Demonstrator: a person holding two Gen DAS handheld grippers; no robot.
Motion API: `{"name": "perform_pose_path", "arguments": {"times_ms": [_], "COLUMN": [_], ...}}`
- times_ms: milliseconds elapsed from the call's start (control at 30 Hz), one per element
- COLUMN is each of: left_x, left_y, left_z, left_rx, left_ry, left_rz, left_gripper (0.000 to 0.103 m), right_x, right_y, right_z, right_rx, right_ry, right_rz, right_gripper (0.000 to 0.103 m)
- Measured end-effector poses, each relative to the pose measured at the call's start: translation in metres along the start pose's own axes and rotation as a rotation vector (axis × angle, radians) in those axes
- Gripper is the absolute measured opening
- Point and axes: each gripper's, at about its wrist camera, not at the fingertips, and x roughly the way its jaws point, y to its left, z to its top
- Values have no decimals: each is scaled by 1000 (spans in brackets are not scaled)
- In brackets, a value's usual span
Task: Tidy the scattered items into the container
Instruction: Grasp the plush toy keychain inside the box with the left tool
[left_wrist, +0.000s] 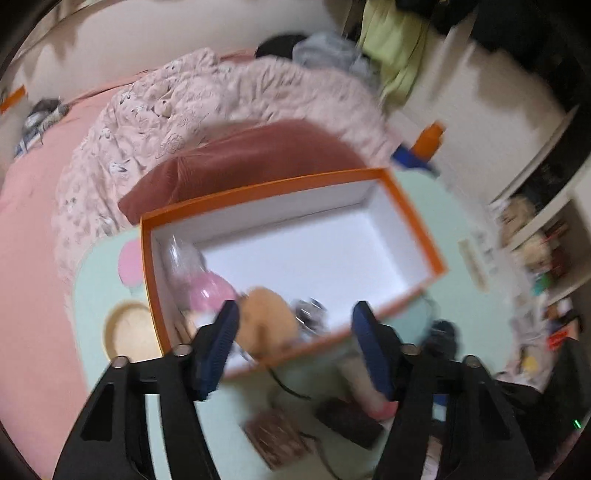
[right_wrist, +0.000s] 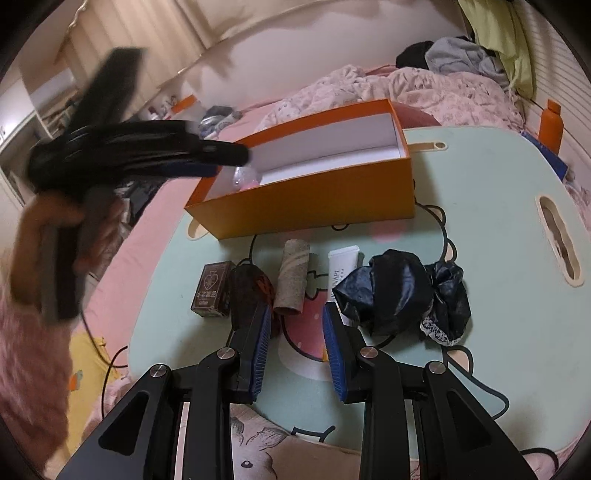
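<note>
On the mint-green table (right_wrist: 498, 229) that sits over a pink bed, an orange box (right_wrist: 314, 199) with a white inside stands at the far side, its lid off. Seen from the left wrist, the box (left_wrist: 413, 221) already holds a clear bottle with a pink base (left_wrist: 195, 273), a tan fluffy round thing (left_wrist: 266, 321) and a small shiny item (left_wrist: 310, 314), all bunched at its near-left corner. The left gripper (left_wrist: 295, 325) hangs over that corner with its jaws apart and nothing between the pads; the view is blurred. From the right wrist it shows as a dark smear (right_wrist: 155, 151) held in a hand (right_wrist: 92, 229) above the box's left end.

Nearer, a row of loose items lies on the table: a brown card box (right_wrist: 214, 291), a dark red pouch (right_wrist: 247, 291), a cardboard tube (right_wrist: 291, 277), a white tube (right_wrist: 341, 269) and a crumpled black bag (right_wrist: 399, 291). The right gripper (right_wrist: 295, 321) hovers just near of the cardboard tube, jaws a narrow way apart, empty.
</note>
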Motion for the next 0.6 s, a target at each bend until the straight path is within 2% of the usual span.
{"name": "perform_pose_path", "arguments": {"times_ms": [67,133,233,300,433,533,600], "left_x": [18,33,48,54,64,70,68], "left_y": [3,6,6,5,2,5,5], "left_z": [11,15,14,13,10,9,8], "left_rx": [-10,-16,7,16,24,9,10], "left_ry": [78,147,217,239,255,247,233], "left_rz": [17,20,76,106,117,90,75], "left_gripper": [42,42,42,42,43,42,38], "right_x": [0,-1,-3,-3,-2,-1,-2], "right_y": [-2,-5,-6,-6,-7,-7,-7], "right_z": [-1,-2,-3,-3,-4,-4,-4], "right_rx": [12,22,29,32,35,42,47], "right_ry": [3,1,-4,-4,3,5,5], "right_rz": [6,12,20,25,30,30,29], "right_gripper": [29,30,32,32,32,32,33]}}
